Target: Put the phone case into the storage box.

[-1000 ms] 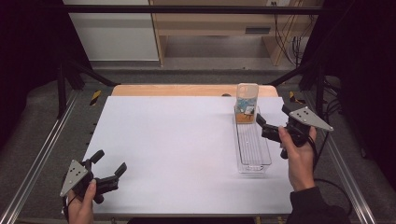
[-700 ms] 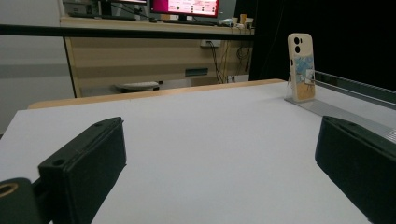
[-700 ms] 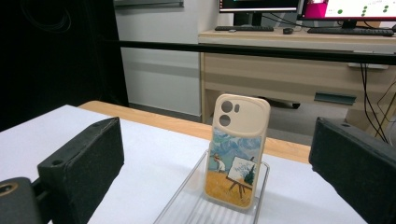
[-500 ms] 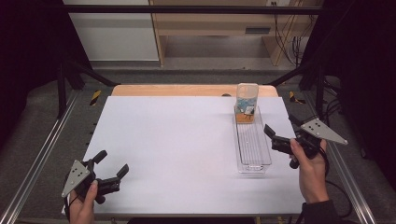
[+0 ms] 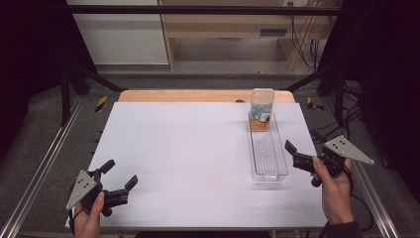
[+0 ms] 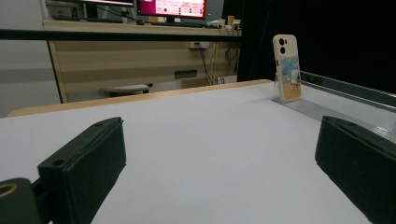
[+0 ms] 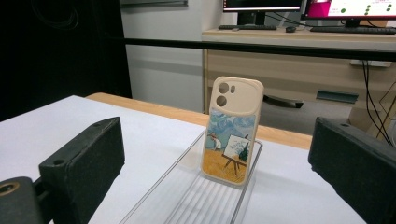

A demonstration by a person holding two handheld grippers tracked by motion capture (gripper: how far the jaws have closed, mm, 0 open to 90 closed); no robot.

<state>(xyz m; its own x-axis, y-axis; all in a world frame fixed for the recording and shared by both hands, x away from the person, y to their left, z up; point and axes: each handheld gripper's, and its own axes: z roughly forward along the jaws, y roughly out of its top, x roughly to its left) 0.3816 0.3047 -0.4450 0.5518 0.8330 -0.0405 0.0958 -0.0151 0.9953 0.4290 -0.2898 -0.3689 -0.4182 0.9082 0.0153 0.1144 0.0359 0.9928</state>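
Now the phone case (image 5: pixel 261 110) stands upright at the far end of the clear tray (image 5: pixel 268 171) on the right of the surface, and your right gripper (image 5: pixel 303 148), jaws spread and empty, looks clear to withdraw.

Table (image 5: pixel 188 163): white top, with a light wooden edge strip (image 5: pixel 198 95) along the far side, as I look at it from my seat. Lying directly on it, toward my right: one clear plastic tray (image 5: pixel 268 176), long and narrow, ribbed floor, running from the far edge toward me. Standing upright at the tray's far end: one phone case (image 5: pixel 261 110), beige, with a painted picture on its back.
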